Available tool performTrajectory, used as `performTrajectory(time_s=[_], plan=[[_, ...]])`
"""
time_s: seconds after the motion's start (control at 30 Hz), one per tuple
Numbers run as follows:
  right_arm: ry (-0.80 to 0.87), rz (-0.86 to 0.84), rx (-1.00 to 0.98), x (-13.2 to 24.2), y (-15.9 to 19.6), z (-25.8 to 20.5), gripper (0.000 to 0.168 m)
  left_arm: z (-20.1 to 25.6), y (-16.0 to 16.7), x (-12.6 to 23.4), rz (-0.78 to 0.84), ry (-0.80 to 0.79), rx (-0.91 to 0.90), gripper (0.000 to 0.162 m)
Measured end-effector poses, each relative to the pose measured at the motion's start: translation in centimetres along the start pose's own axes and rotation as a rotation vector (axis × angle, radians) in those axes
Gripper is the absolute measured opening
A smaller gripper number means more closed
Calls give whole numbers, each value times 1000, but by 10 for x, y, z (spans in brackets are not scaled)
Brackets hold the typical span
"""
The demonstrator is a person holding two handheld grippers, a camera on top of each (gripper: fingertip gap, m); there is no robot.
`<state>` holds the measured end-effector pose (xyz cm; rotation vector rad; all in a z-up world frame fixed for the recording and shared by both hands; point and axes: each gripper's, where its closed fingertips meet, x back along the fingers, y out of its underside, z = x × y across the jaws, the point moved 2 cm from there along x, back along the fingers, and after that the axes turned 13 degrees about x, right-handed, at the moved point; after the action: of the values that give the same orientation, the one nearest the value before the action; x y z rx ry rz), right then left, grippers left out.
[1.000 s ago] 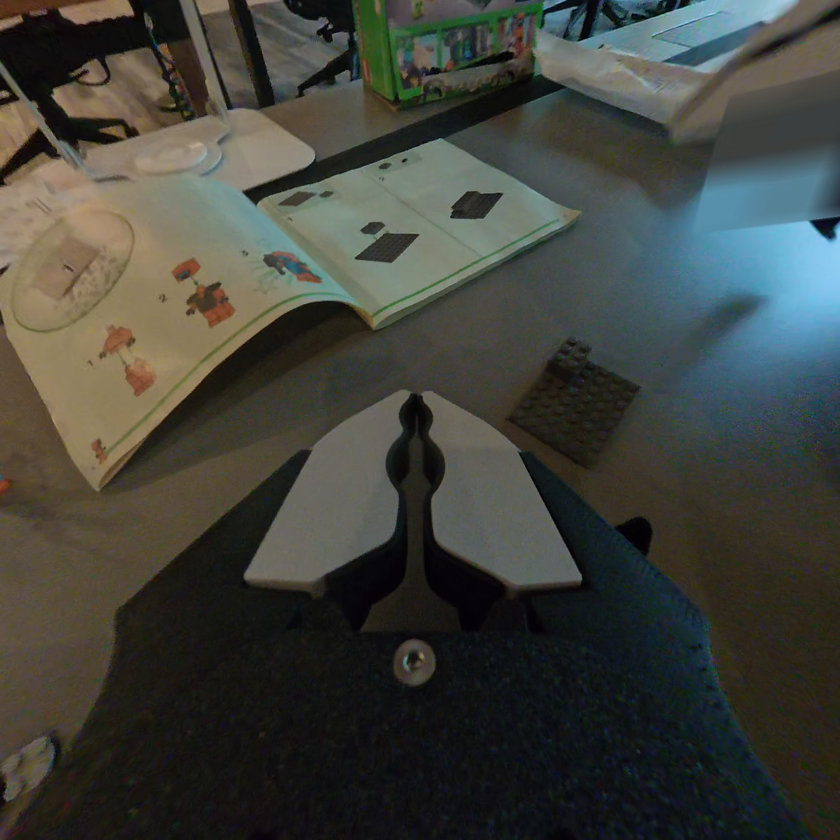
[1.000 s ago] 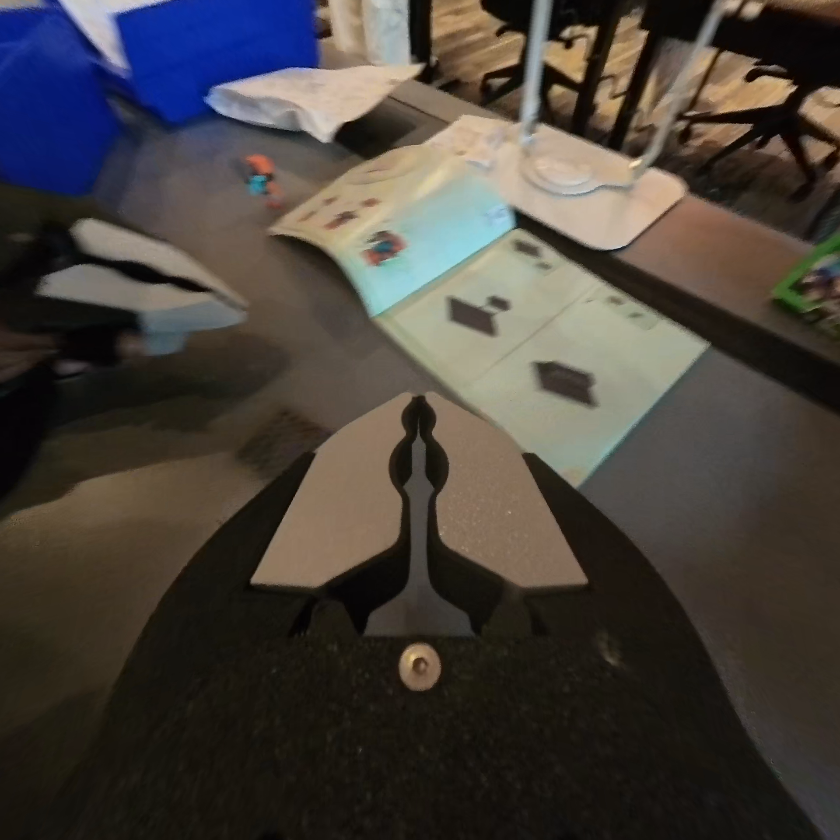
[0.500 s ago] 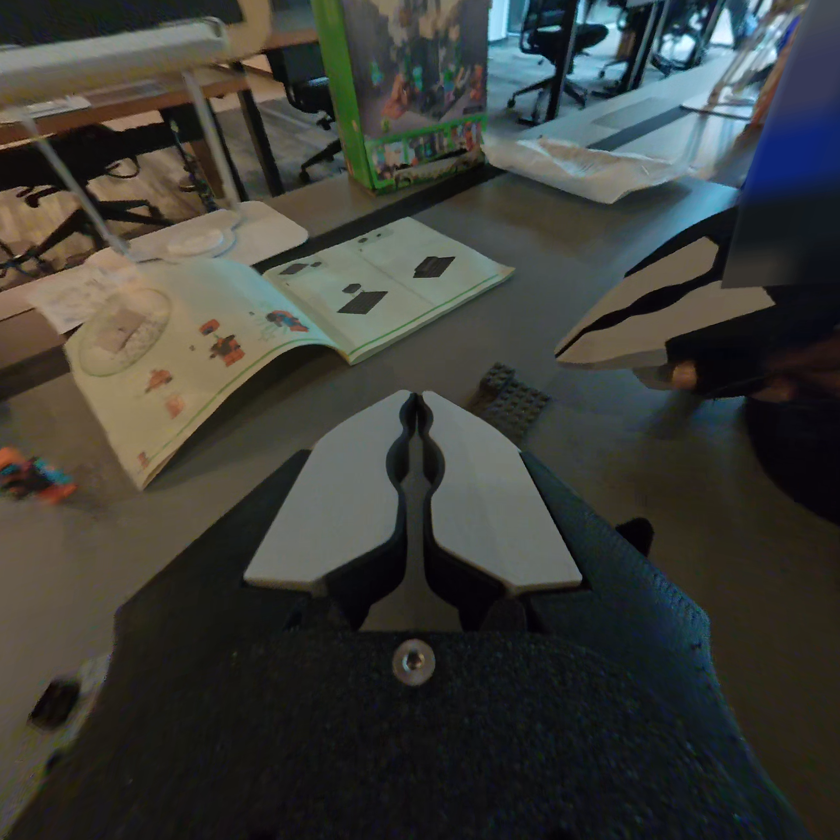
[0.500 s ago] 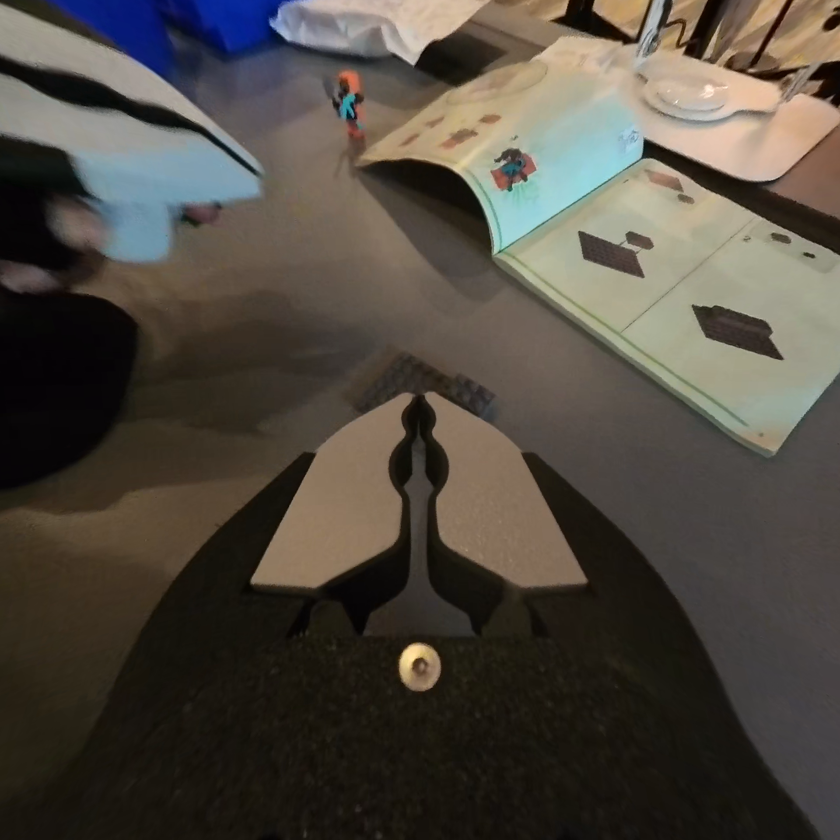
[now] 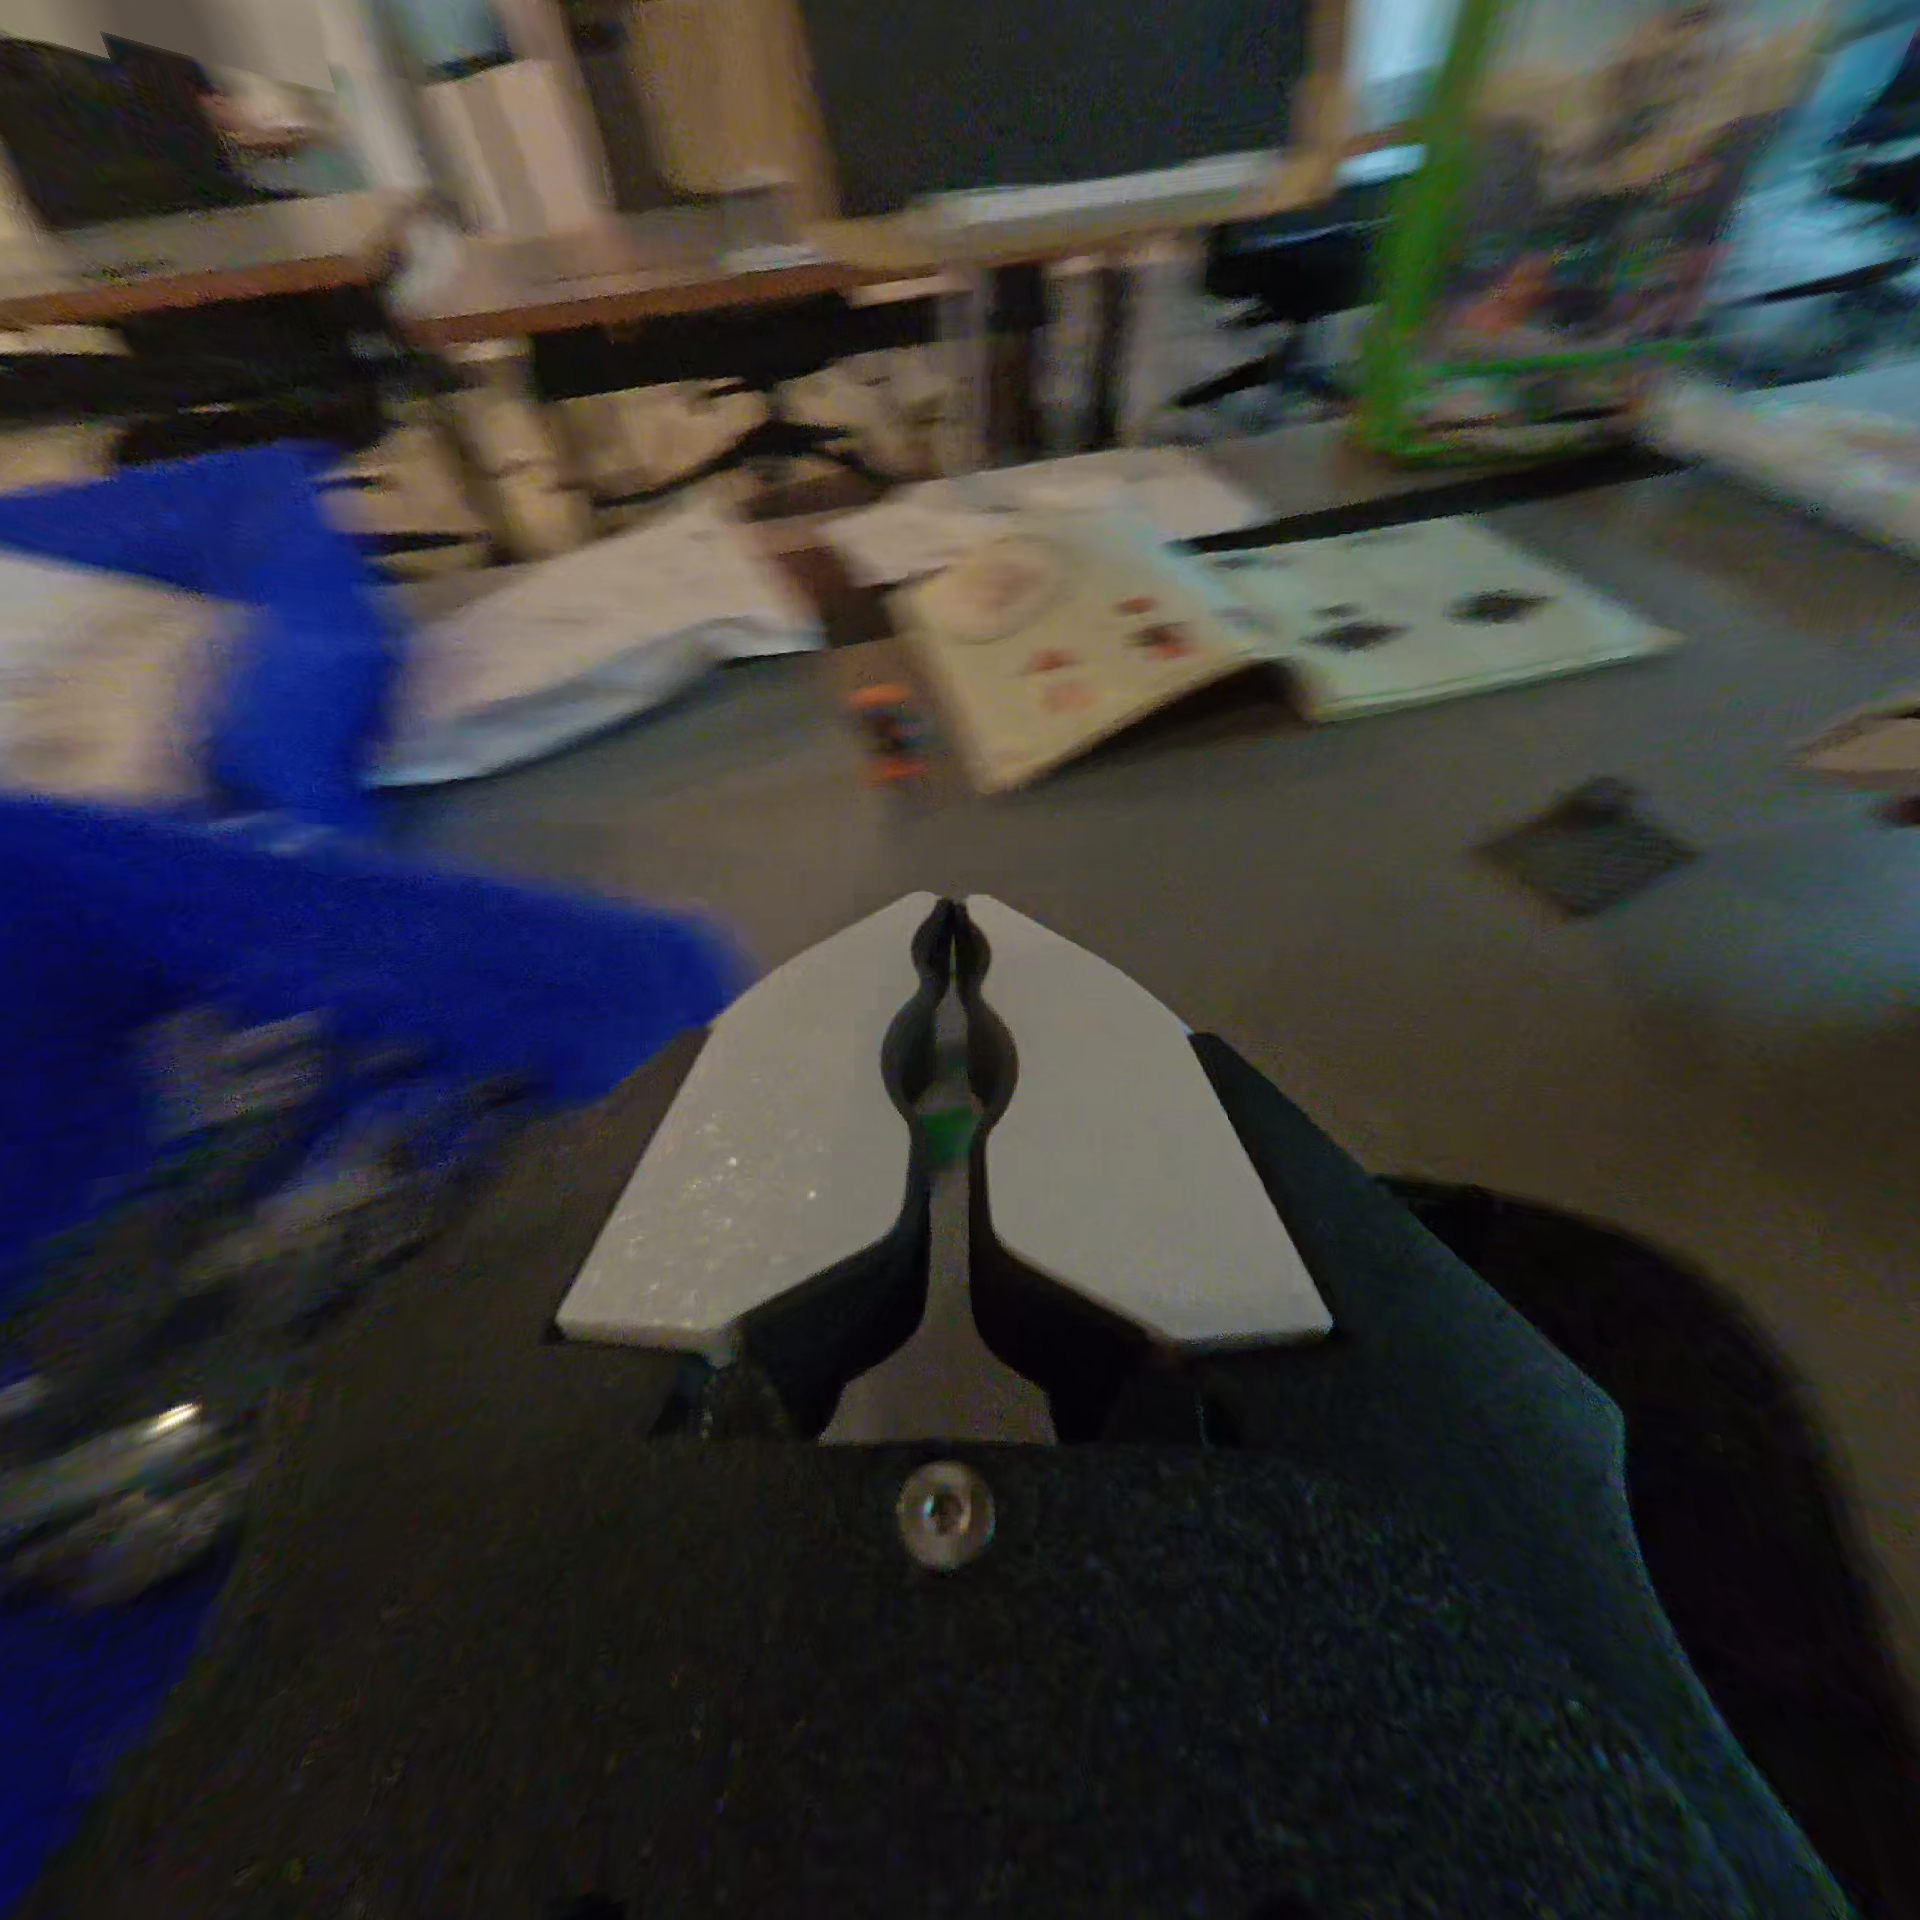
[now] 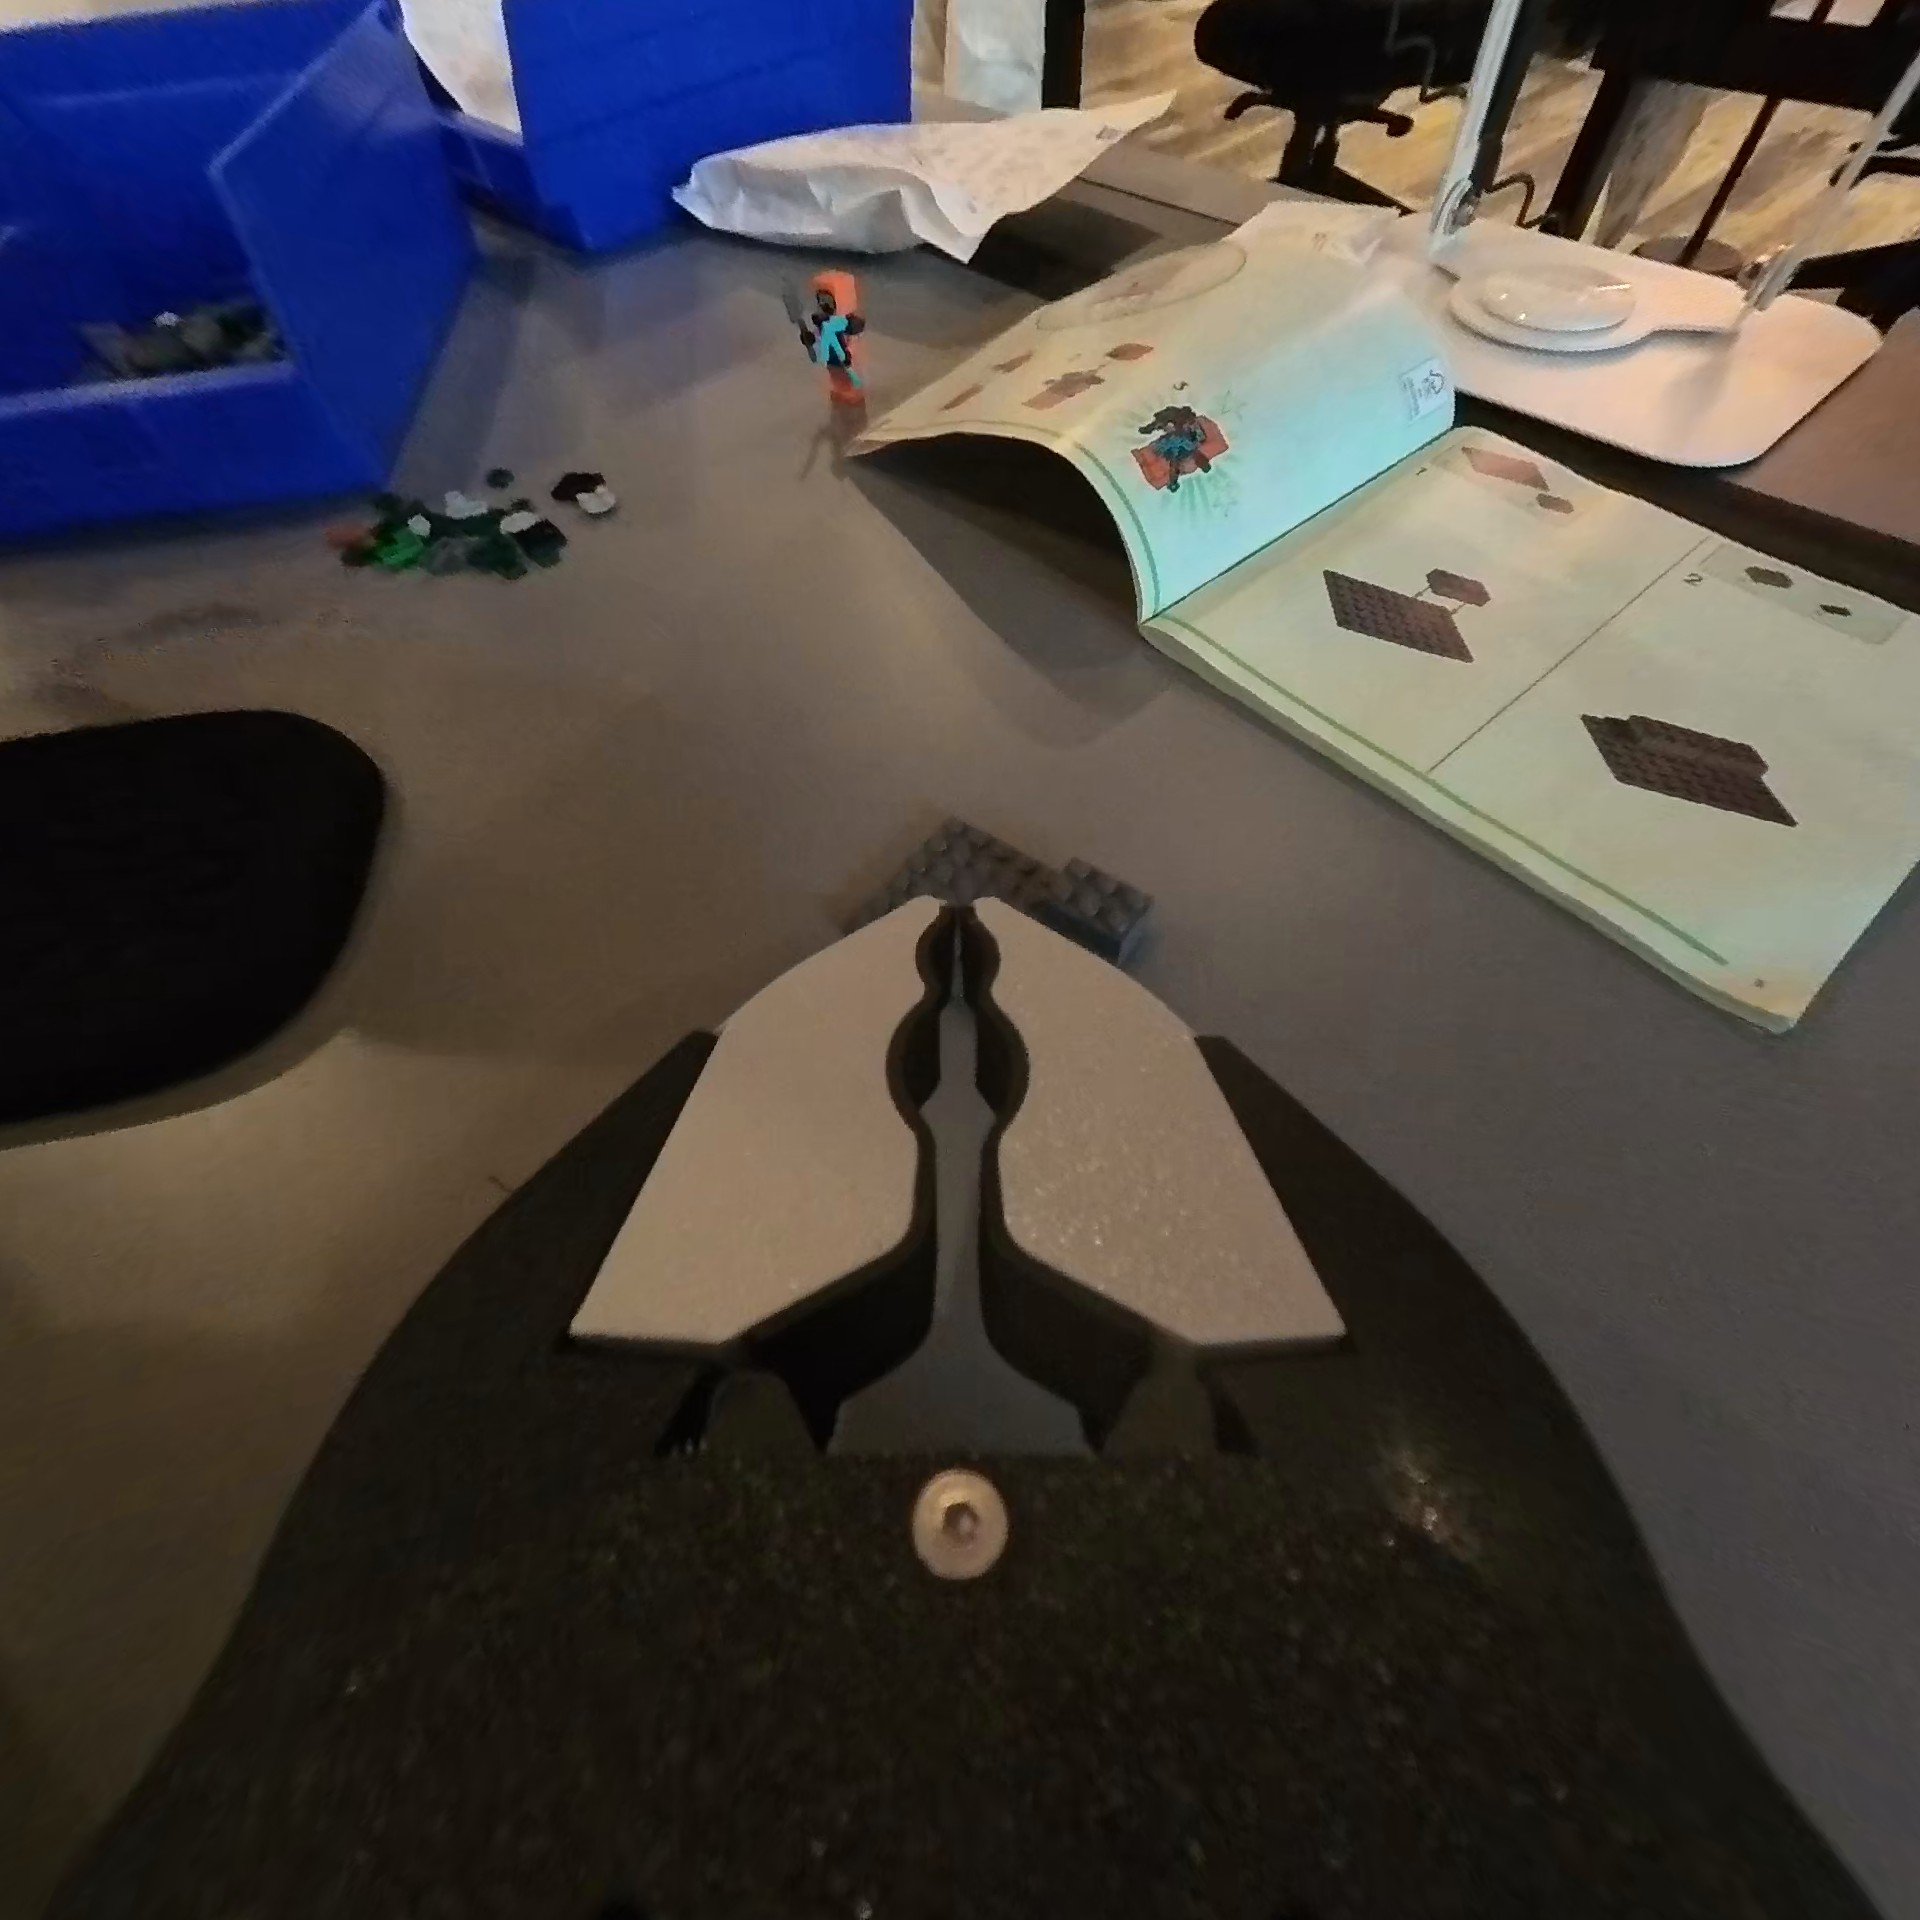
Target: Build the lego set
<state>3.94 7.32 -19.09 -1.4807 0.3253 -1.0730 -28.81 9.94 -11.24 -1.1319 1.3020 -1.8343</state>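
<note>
Both grippers have their fingers closed tip to tip. The right gripper [image 6: 954,914] hovers over the grey tabletop [image 6: 675,727] with nothing between its fingers, its tips just above the near edge of the dark grey lego plate [image 6: 997,868]. An open instruction booklet [image 6: 1455,644] lies to the far right, a small orange figure [image 6: 836,338] stands beyond, and loose lego pieces [image 6: 468,525] lie beside a blue bin [image 6: 229,312] at far left. The left gripper [image 5: 951,914], in a blurred view, shows something green [image 5: 945,1127] in its finger gap; whether it is gripped cannot be told.
</note>
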Motion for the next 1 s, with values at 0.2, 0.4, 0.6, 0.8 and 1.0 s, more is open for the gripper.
performTrajectory(time_s=[0.2,0.4,0.6,0.8,1.0], plan=[[-7,12,-9,-3,-1,1,2,-135,-49,69,-86,-303,-116,18],[-21,15,0,-5,-1,-1,0,-179,-32,51,-429,-174,-238,27],[-39,-1,11,-8,2,-3,0,-193,18,8,-698,16,-340,25],[-43,-3,15,-9,4,-4,0,-193,56,-14,-924,122,-447,32],[-52,-12,10,-11,6,-4,0,-198,72,-20,-1031,124,-541,27]])
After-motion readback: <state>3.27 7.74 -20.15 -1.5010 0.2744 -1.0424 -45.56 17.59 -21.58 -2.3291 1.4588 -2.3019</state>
